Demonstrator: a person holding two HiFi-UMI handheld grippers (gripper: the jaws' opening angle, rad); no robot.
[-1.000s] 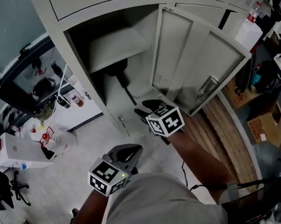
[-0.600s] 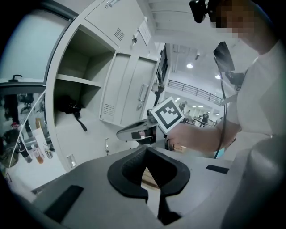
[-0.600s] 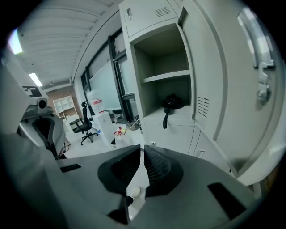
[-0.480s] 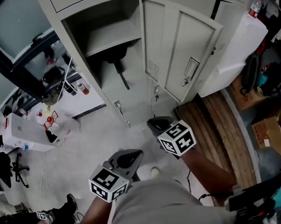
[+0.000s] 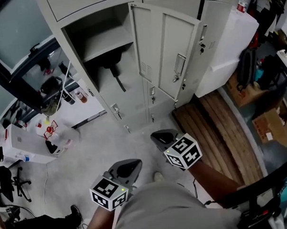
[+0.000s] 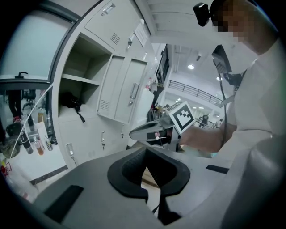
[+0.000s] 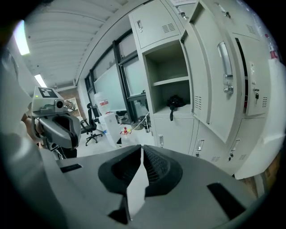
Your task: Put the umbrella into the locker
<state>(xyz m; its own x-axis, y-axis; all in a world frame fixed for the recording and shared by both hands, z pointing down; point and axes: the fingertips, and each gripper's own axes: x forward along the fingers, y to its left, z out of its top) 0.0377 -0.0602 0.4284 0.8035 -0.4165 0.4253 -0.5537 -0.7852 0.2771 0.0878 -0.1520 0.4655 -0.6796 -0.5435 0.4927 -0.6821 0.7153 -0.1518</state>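
Head view: the umbrella (image 5: 110, 65) already lies inside the open locker (image 5: 59, 30), under the inner shelf, a dark bundle with its strap hanging over the front lip. Its long axis seems to run side to side across the compartment, though that is hard to make out. The door (image 5: 171, 53) stands ajar just right of the opening. Both grippers are well apart from the locker, low over the floor. The right gripper (image 5: 161, 137) is the nearer one, roughly below the door, and the left gripper (image 5: 131, 164) sits further back.

Left gripper view: its fingers (image 6: 134, 165) are pressed together with nothing between them. The umbrella (image 6: 71, 100) shows far off to the upper left, inside the locker (image 6: 82, 58).

Right gripper view: these fingers (image 7: 154, 167) are also closed and empty, with only a sliver of floor showing between the pads. They point almost straight at the umbrella (image 7: 174, 102), ahead and above, and the door (image 7: 210, 76) hangs to its right.

Judging from this, the placing is done. What is left is probably swinging the door shut, which suits the right hand.
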